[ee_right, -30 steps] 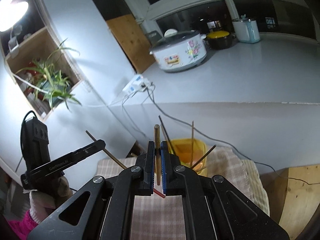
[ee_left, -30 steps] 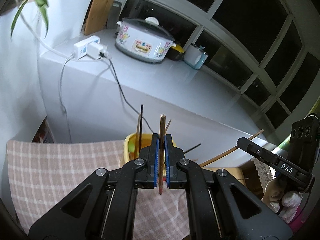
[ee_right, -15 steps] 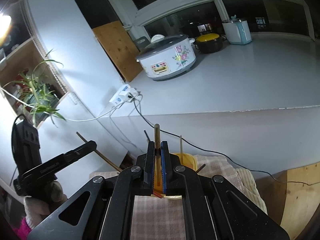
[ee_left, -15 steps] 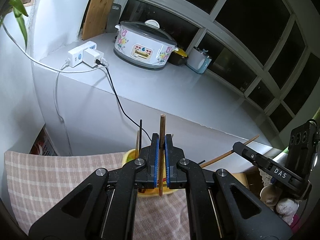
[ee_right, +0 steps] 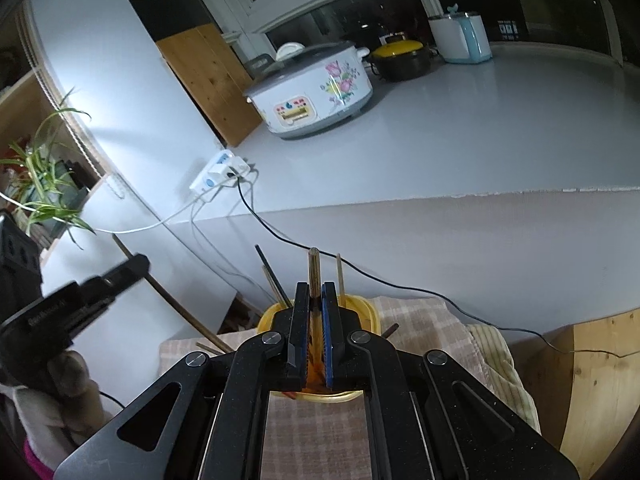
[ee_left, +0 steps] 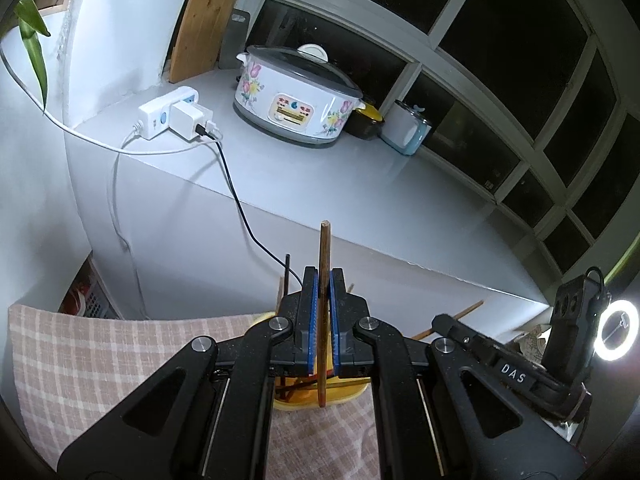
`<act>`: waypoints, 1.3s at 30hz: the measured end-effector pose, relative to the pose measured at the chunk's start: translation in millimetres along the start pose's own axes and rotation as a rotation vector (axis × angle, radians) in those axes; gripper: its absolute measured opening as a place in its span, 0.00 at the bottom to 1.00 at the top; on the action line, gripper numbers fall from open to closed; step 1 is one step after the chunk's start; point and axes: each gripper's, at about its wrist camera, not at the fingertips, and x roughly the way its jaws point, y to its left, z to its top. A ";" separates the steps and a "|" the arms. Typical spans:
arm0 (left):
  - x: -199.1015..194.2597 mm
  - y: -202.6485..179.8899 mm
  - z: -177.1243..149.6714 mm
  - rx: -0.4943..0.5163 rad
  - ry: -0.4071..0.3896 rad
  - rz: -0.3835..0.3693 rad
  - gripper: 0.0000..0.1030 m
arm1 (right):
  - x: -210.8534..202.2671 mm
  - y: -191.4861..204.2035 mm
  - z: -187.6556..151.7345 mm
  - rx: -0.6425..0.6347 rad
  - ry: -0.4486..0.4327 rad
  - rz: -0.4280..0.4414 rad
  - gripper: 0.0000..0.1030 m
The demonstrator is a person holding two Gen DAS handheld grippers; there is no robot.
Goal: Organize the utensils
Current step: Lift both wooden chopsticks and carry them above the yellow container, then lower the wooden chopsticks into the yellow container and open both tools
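My left gripper (ee_left: 324, 276) is shut on a brown chopstick (ee_left: 325, 244) that stands upright between its blue pads. Its lower tip hangs over the yellow utensil holder (ee_left: 320, 400) just below the jaws. My right gripper (ee_right: 315, 290) is shut on another chopstick (ee_right: 313, 266), also upright, directly above the same yellow holder (ee_right: 366, 308). Several chopsticks (ee_right: 272, 276) stand leaning in the holder. Each gripper shows in the other's view: the right one (ee_left: 450, 324) at the right edge, the left one (ee_right: 132, 266) at the left edge.
The holder stands on a checked cloth (ee_left: 100, 356) in front of a white counter (ee_left: 360, 184). On the counter are a flowered rice cooker (ee_left: 296, 100), a power strip (ee_left: 168, 118) with a black cable (ee_left: 236, 200), a dark pot and a blue-white canister. A wooden board (ee_right: 596, 380) lies right.
Both grippers have moved forward with their chopsticks, and the yellow holder now sits right under the jaws. The right gripper has also come down. Both grips are unchanged.
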 end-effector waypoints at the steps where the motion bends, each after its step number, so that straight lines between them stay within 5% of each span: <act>1: 1.2 1.1 -0.1 -0.003 0.001 0.002 0.03 | 2.0 -0.5 -0.3 0.001 0.007 -0.002 0.04; 18: 5.7 3.3 1.4 -0.014 -0.007 0.018 0.03 | 21.6 -6.3 -12.5 0.015 0.068 -0.016 0.04; 39: 42.5 13.4 -60.0 -0.018 0.176 0.037 0.03 | 44.5 2.6 -32.7 -0.033 0.173 -0.015 0.06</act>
